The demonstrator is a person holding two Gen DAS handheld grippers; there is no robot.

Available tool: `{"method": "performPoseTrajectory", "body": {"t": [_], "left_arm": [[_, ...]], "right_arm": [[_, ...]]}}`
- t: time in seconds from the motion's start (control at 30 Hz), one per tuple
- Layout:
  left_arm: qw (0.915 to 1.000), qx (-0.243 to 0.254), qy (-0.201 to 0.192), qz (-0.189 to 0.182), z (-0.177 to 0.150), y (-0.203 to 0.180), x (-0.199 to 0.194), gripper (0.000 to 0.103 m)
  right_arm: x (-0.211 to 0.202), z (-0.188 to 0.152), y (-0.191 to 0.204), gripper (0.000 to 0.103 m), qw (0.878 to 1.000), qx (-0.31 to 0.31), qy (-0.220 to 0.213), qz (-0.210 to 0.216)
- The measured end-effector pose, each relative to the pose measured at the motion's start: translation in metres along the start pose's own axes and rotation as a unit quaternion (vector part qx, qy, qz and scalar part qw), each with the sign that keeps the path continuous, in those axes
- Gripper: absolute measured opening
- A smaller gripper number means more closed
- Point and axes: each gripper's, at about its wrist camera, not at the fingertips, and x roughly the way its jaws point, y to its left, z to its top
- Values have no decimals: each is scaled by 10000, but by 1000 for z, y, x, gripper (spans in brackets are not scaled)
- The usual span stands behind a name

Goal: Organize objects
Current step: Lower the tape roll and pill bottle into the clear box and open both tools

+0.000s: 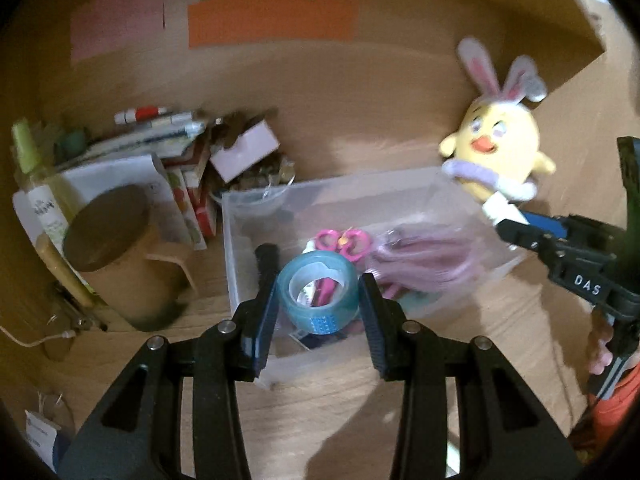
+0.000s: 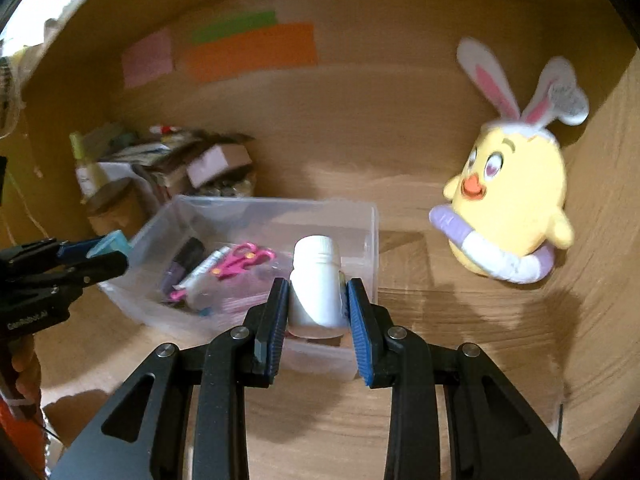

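My left gripper is shut on a blue tape roll, held above a clear plastic bin. In the bin lie pink scissors, a black marker and purple items. My right gripper is shut on a white bottle, upright over the near right corner of the bin. The left wrist view shows the right gripper at the right with the white bottle in it. The right wrist view shows the left gripper at the left with the tape roll.
A yellow plush chick with bunny ears leans against the right wall. A brown lidded cup, a spray bottle, books and small boxes crowd the back left corner. Coloured sticky notes hang on the back wall.
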Motion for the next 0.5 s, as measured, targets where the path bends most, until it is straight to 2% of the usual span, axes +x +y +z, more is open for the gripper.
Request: {"method": "performPoseTrajectory", "body": {"t": [0.17,0.33,0.4,0.5], "left_arm": [[9994,-123,329,-16,-1,10,26,40],[9992,-108,365,-100,-3,7,26,41],[9993,-103,336,-133,-4,4,22,51],[9997,-111,189,-92,-4,1,10,66]], "right_arm": [[29,-4,-6,27,9994,72,328,47],[28,-6,3,27,9991,-206,334,-144],[26,-6,6,29,9989,-296,333,-168],[18,-6,7,36,9988,-346,281,-202]]}}
